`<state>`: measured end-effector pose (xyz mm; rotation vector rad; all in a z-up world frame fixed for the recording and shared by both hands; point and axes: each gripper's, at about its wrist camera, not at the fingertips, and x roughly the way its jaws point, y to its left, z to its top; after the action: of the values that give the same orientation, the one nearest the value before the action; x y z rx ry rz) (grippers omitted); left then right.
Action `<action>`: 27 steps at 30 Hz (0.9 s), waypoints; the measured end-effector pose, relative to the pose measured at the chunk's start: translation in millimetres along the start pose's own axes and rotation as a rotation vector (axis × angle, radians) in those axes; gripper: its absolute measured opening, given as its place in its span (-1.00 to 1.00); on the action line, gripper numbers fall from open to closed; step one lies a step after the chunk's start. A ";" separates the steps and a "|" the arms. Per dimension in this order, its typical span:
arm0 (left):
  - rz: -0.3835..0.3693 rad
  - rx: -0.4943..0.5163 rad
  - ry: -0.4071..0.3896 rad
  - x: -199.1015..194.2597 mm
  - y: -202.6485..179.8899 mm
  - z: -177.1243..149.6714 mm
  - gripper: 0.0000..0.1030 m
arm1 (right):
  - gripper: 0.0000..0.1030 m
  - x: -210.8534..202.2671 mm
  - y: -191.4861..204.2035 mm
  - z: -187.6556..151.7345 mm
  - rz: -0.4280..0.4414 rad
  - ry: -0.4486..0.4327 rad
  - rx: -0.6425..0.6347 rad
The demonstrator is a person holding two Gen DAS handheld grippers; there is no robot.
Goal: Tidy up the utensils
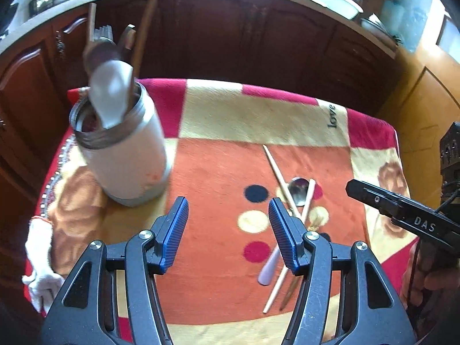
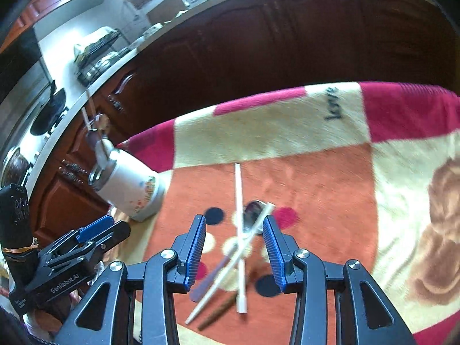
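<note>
A white cylindrical holder point(image 1: 126, 155) stands at the blanket's left, filled with a white spoon point(image 1: 110, 97) and wooden utensils. The holder point(image 2: 129, 189) also shows at the left of the right wrist view. Loose on the blanket lie two crossed chopsticks point(image 1: 277, 172), a metal spoon point(image 1: 299, 191) and a pale-handled utensil point(image 1: 267, 270). My left gripper point(image 1: 230, 230) is open and empty, hovering between the holder and this pile. My right gripper point(image 2: 234, 247) is open above the crossed chopsticks point(image 2: 238, 189) and spoon point(image 2: 252, 211), its pads clear of them.
The patterned blanket point(image 1: 218, 115) covers a small table in front of dark wooden cabinets point(image 1: 230, 28). A white cloth point(image 1: 40, 258) hangs at the blanket's left edge. A finger of the right gripper point(image 1: 373, 201) reaches in from the right. A brown stick-like utensil point(image 2: 218, 312) lies near the pile.
</note>
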<state>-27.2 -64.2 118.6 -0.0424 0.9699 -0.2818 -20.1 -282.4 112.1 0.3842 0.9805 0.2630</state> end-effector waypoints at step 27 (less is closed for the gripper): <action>-0.054 -0.020 0.125 67.0 -10.2 6.4 0.12 | -0.96 62.9 -49.6 2.9 0.111 0.051 0.134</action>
<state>11.5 -91.8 69.7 -0.0699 1.0964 -0.3274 18.1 -303.5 44.9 0.5573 1.0315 0.3102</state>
